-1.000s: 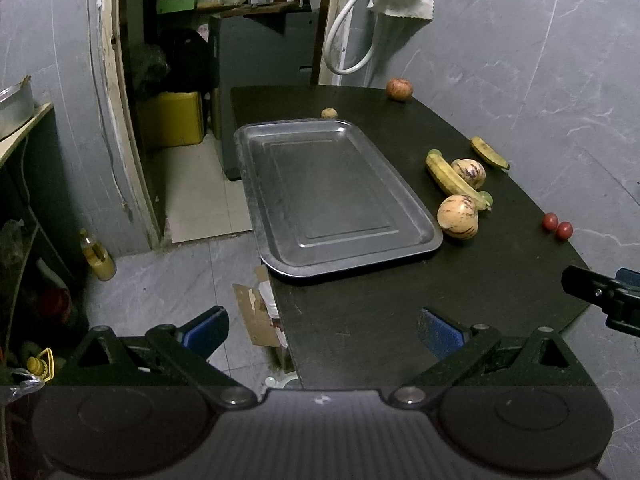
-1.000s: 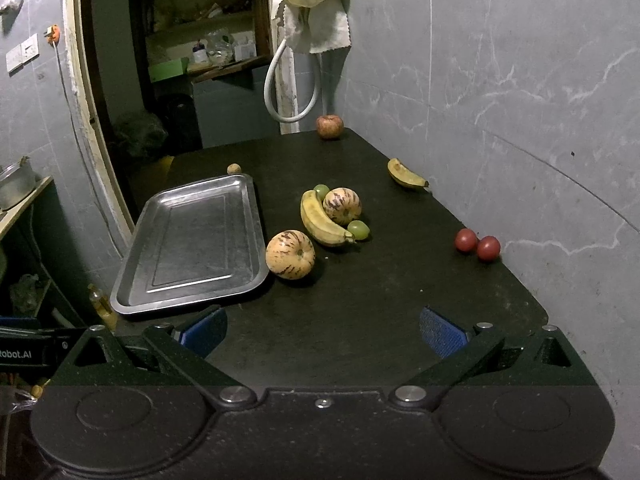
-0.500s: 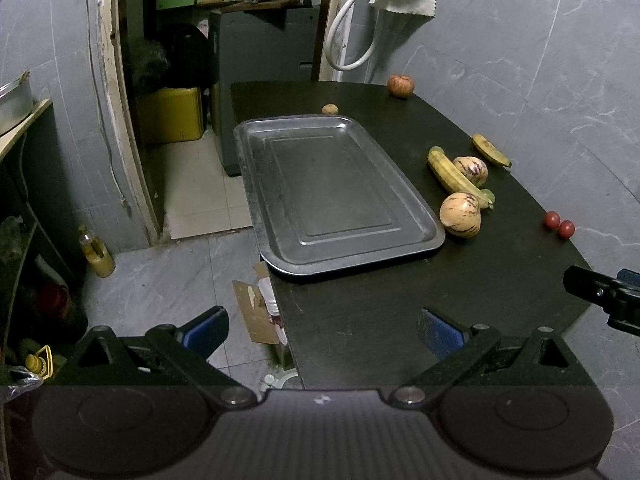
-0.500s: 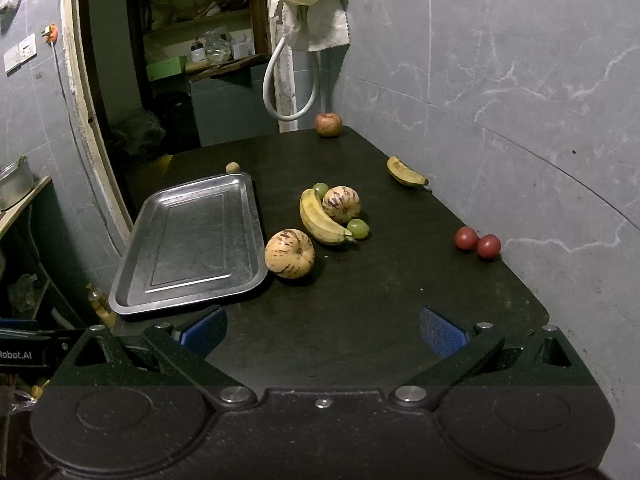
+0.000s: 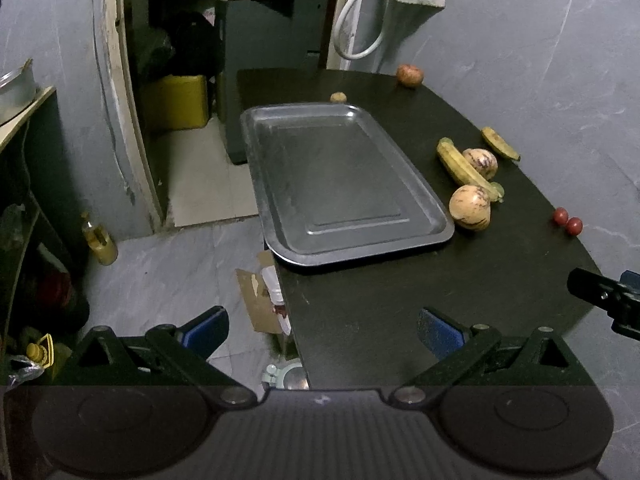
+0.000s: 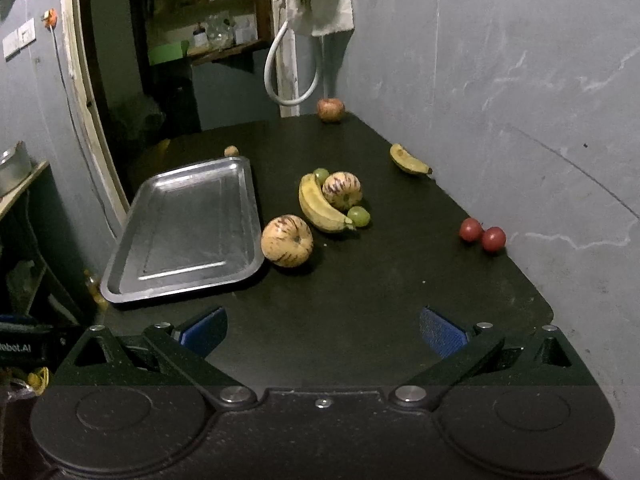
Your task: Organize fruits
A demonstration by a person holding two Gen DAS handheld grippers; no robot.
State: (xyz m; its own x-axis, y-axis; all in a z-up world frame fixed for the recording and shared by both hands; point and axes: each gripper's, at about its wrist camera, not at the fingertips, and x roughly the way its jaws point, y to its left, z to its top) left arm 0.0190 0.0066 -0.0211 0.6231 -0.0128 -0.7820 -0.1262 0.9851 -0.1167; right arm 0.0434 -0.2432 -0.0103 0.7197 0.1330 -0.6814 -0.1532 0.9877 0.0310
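Note:
An empty metal tray (image 5: 340,184) (image 6: 188,232) lies on the dark table (image 6: 360,320). Right of it are a striped melon (image 5: 470,208) (image 6: 287,241), a large banana (image 6: 320,208) against a second striped melon (image 6: 342,190), and two green grapes (image 6: 358,216). A small banana (image 6: 410,164), two red tomatoes (image 6: 482,235), an apple (image 6: 331,109) and a small brown fruit (image 6: 231,151) lie further off. My left gripper (image 5: 322,328) is open and empty at the table's near left edge. My right gripper (image 6: 322,330) is open and empty over the near table.
A marble wall (image 6: 520,80) borders the table's right side. To the left is a drop to the floor (image 5: 172,280) with cardboard (image 5: 256,300) and a bottle (image 5: 98,240). A doorway with a yellow container (image 5: 180,100) lies beyond.
Both grippers have drifted slightly forward toward the table; the fruits and tray have not moved. Both stay open.

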